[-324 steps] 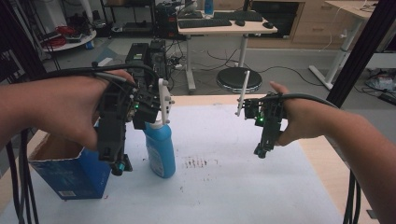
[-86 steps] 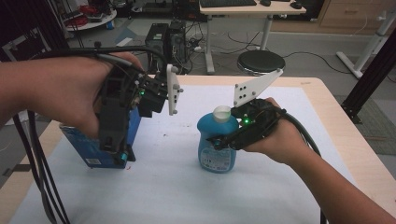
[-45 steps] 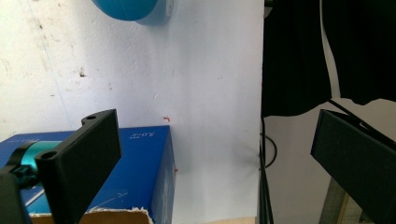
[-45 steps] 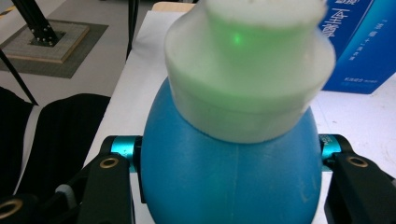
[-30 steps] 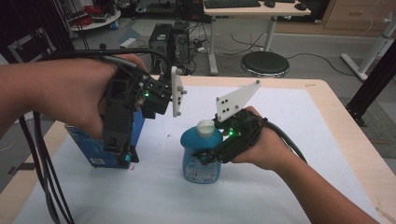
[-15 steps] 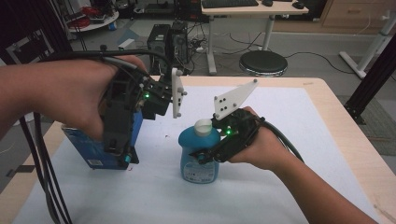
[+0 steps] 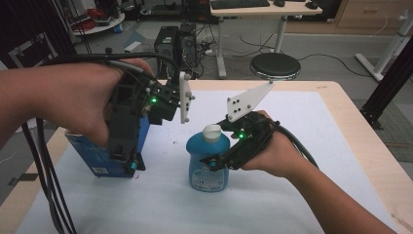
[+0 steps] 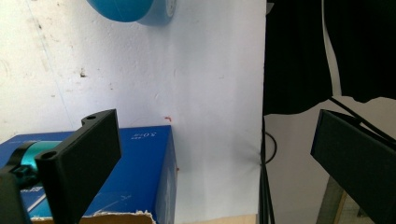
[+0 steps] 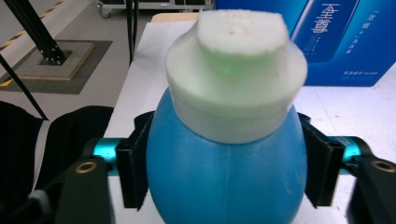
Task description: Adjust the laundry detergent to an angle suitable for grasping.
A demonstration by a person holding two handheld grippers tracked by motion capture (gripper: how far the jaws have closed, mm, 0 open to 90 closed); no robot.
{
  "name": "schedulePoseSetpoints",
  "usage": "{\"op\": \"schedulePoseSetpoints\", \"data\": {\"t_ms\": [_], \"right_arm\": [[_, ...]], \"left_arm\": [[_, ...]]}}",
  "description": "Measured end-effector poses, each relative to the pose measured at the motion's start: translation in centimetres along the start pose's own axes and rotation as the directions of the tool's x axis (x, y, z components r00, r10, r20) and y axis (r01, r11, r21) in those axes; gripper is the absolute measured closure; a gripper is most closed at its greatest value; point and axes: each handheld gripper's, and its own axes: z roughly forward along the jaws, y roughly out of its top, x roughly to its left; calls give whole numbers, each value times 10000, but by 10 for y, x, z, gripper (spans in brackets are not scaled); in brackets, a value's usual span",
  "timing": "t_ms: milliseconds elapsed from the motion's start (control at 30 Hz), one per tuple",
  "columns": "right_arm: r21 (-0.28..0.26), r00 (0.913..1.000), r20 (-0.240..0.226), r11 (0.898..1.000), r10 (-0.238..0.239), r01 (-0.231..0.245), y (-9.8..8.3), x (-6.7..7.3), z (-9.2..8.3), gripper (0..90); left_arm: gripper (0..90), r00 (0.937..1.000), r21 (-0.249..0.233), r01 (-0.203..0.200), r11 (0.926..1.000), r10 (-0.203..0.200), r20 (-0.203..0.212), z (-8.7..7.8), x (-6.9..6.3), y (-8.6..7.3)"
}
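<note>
Upright on the white sheet that covers the desk point(image 7: 341, 126) stands a blue bottle point(image 7: 208, 163), closed by a white cap point(image 7: 212, 131); what it holds cannot be seen through the opaque plastic. The right gripper point(image 7: 219, 162) comes at it from the side, and in the right gripper view its two black fingers point(image 9: 133, 158) stand at either flank of the bottle point(image 9: 226, 182), just under the cap point(image 9: 236, 70). They have just been opening, with the bottle between them; the pads lie right against the plastic or a hair off it, and the pictures do not settle whether they press.

Left of the bottle, near the desk's edge, stands a blue carton point(image 7: 104, 153) with white lettering. In the left gripper view its torn cardboard rim point(image 8: 121, 215) shows at the bottom, but the inside is hidden, so its contents cannot be told.

The left gripper point(image 7: 129, 163) points down over that carton, its fingers point(image 8: 84, 154) spread wide with nothing between them. The bottle's rounded base point(image 8: 135, 11) shows at the top of that view, well apart from the carton point(image 8: 140, 172).
</note>
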Motion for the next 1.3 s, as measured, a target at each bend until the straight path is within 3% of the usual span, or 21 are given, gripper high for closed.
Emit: {"op": "schedulePoseSetpoints", "data": {"t_ms": [67,433,533,767,833,1000,1300], "right_arm": [[-10,10000,73,10000,64,-64,0,0,-1,231],[-343,9999,64,9993,117,-115,-1,1,-10,224],[-258,9996,244,9996,122,-116,0,2,-10,121],[-227,9999,82,9997,90,-88,0,3,-10,98],[-221,9993,326,9996,159,-151,1,3,-10,7],[-180,9996,193,9997,185,-181,0,3,-14,6],[-129,9983,536,9997,208,-202,-1,2,-34,2]], "left_arm": [[17,10000,43,-30,10000,30,16,0,0,1],[17,10000,37,-65,10000,65,18,-1,1,4],[17,10000,73,-66,10000,66,23,0,1,4],[17,10000,108,-87,9999,87,30,0,2,4],[17,10000,92,-58,9999,58,42,0,2,4],[17,10000,97,-22,10000,21,48,0,3,4],[17,10000,73,-4,10000,3,58,0,6,4]]}}
